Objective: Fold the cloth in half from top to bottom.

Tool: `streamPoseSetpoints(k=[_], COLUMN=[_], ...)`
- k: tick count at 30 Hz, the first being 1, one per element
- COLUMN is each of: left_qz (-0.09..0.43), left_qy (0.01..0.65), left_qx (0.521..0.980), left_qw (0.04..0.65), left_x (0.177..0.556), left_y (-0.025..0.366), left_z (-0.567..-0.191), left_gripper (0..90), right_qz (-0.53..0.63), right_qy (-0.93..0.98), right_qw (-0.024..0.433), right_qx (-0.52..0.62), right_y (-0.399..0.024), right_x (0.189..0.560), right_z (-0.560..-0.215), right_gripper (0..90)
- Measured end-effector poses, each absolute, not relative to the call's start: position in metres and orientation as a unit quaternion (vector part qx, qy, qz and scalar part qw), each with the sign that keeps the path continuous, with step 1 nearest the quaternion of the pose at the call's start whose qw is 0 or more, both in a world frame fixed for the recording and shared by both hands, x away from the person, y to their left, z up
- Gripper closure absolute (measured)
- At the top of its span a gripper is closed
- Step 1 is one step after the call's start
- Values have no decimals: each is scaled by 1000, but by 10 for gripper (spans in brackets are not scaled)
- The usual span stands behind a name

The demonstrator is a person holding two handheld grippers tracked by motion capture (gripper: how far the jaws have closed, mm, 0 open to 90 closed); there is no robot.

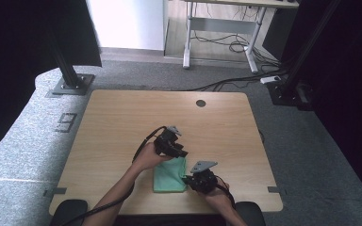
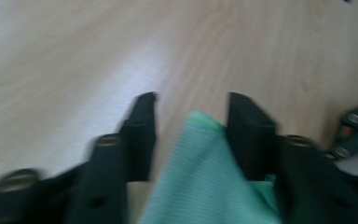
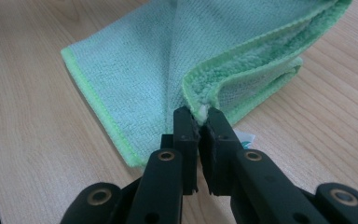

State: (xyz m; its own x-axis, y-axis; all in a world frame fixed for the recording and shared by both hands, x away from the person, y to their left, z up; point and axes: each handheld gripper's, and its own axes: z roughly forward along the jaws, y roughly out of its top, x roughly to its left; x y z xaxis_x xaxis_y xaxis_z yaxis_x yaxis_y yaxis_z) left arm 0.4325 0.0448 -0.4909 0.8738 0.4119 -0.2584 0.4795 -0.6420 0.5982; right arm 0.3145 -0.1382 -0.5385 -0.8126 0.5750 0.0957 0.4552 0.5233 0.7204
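High view: fixed above the near edge of the wooden table (image 1: 122, 117), facing forward and down, far enough to take in the whole tabletop and grey floor beyond. Left gripper view: mounted on the left gripper (image 2: 191, 107), looking along its jaws, very close to the tabletop, blurred. Right gripper view: mounted on the right gripper (image 3: 199, 122), looking low across the wood, very near. Shared by all three: the green microfibre cloth (image 1: 169, 175) (image 2: 200, 177) (image 3: 168, 60) and the wood around it.

soft daylight, bright glare upper left, blurred left gripper view
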Motion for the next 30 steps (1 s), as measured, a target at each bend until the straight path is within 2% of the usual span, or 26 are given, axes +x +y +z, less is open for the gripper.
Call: streamPoseSetpoints(k=[2, 4, 12, 22, 28, 30], left_qz=[-48, -47, -11, 2, 5, 4], left_qy=[238, 238, 223, 235, 248, 249], left_qx=[913, 912, 913, 903, 899, 898], left_qw=[329, 331, 343, 360, 362, 364], left_x=[431, 430, 403, 367, 342, 334], left_y=[46, 47, 66, 103, 123, 127], left_z=[-489, -488, -463, -468, -484, -489], left_gripper=[827, 854, 852, 834, 826, 823], right_qz=[389, 389, 394, 406, 407, 405], right_qy=[869, 868, 864, 859, 857, 859], right_qw=[76, 76, 86, 88, 89, 89], right_qx=[297, 298, 302, 300, 303, 302], right_y=[-138, -138, -138, -141, -146, -148], right_x=[315, 315, 312, 308, 304, 302], right_z=[-539, -539, -535, -530, -527, -526], right_gripper=[836, 835, 815, 765, 682, 626])
